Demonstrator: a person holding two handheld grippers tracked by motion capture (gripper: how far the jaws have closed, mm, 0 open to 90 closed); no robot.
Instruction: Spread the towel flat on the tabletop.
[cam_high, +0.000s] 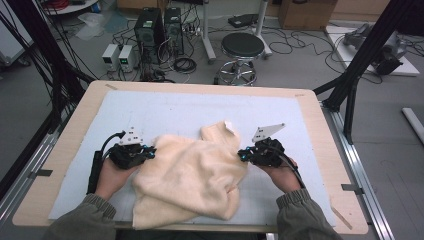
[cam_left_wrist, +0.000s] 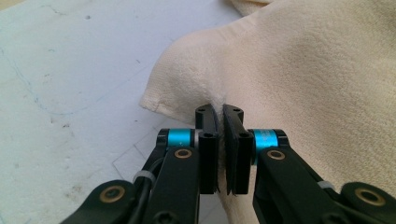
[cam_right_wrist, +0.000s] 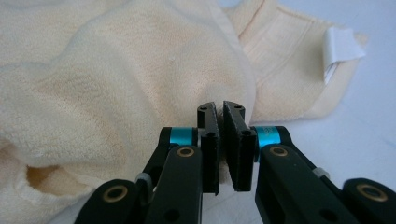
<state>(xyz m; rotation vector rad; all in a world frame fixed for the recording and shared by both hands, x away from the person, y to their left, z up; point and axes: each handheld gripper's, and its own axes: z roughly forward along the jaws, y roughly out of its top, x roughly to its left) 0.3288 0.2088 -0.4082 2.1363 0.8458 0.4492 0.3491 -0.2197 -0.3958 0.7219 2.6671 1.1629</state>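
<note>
Looking down from the high view, a cream towel (cam_high: 192, 172) lies crumpled on the white mat (cam_high: 165, 107) of the counter (cam_high: 320, 125), its near edge reaching the counter's front. The left claw (cam_high: 150, 152) sits at the towel's left edge and the right claw (cam_high: 242, 155) at its right edge, so the cloth spans the space between the two hands. A folded corner with a white tag (cam_high: 229, 126) points away from the person, just behind the right claw.

From the left gripper view, the left claw (cam_left_wrist: 220, 112) is clenched on a pinch of towel (cam_left_wrist: 303, 79): cloth is drawn up into a ridge between the pads, with the towel's hem just to the side and most of it spreading away beyond.

From the right gripper view, the right claw (cam_right_wrist: 220, 108) is likewise clamped on a fold of towel (cam_right_wrist: 116, 79), the bulk of the cloth bunched ahead and to one side, the tag (cam_right_wrist: 342, 46) lying farther off on the other side.
</note>
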